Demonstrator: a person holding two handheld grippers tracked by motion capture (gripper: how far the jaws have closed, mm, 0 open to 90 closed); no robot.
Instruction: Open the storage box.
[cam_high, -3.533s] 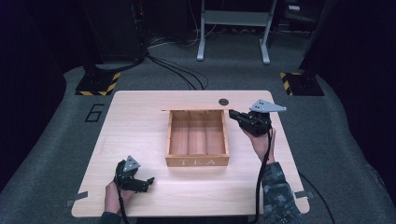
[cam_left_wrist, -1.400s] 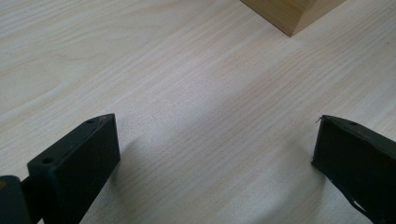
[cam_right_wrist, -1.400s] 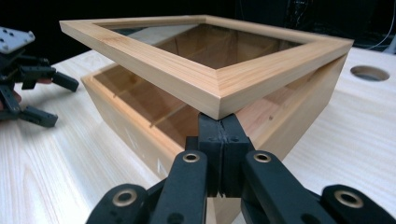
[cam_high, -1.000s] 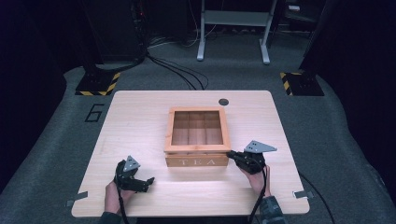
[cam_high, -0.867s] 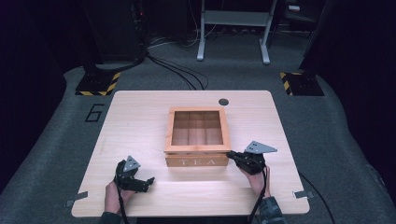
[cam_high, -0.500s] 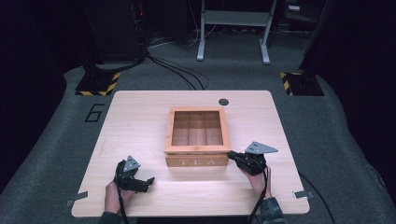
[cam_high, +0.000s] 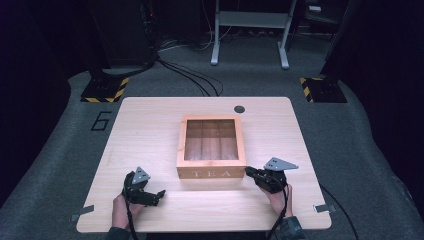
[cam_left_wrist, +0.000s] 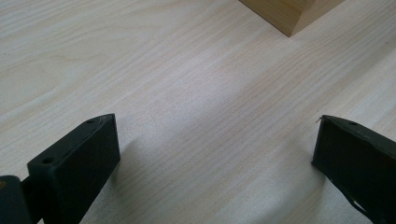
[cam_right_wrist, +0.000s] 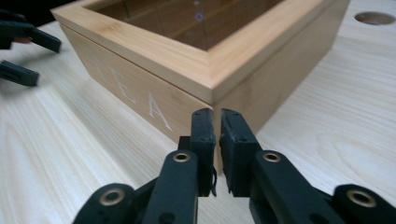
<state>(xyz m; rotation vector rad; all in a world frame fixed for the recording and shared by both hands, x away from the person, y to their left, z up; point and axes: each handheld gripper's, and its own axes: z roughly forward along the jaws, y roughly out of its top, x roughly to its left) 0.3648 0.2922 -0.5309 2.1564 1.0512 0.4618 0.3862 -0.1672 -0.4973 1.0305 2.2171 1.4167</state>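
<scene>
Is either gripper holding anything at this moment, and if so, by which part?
Nothing is held. The right gripper has its jaws nearly shut with nothing between them, at the tea box's front corner. The left gripper is open over bare table.

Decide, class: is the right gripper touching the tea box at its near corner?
Cannot tell. In the right gripper view the right gripper points its nearly closed tips at the tea box corner, but they overlap it, hiding any gap or contact.
</scene>
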